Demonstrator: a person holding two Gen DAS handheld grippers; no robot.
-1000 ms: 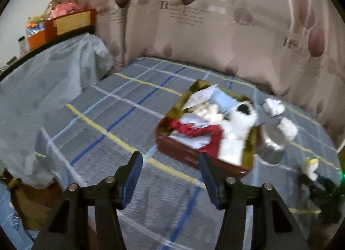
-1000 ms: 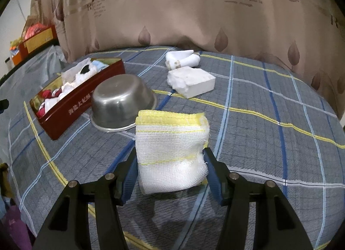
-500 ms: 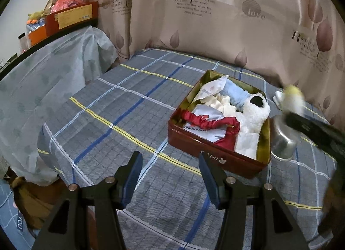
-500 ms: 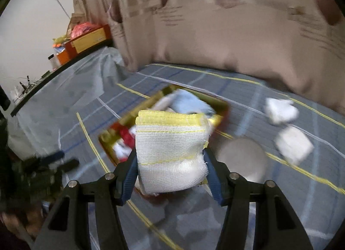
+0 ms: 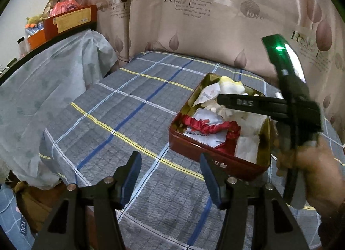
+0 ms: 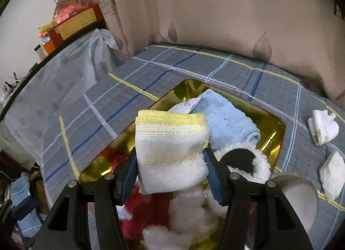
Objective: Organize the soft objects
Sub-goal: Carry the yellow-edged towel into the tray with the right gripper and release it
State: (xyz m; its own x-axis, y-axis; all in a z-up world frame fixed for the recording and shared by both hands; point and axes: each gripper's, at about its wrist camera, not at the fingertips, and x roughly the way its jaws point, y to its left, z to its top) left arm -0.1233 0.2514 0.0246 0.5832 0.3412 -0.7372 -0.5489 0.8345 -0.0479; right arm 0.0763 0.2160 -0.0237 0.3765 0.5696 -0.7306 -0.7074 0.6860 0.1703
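We see a coarse, open-weave gauze cloth (image 6: pixel 171 153) with yellow stitched edging above a tin (image 6: pixel 270 126) whose inside is glossy gold metal. Beside it lie a fluffy blue towel (image 6: pixel 226 120) and shiny red satin fabric (image 5: pixel 212 128). The quilted bedspread (image 5: pixel 120 116) looks matt.

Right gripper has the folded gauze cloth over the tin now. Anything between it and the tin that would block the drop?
Nothing visible blocks it. The right gripper holds the gauze cloth directly above the open red tin. The tin is already crowded, though: a blue towel, a plush toy and red fabric lie below, so it would land on them.
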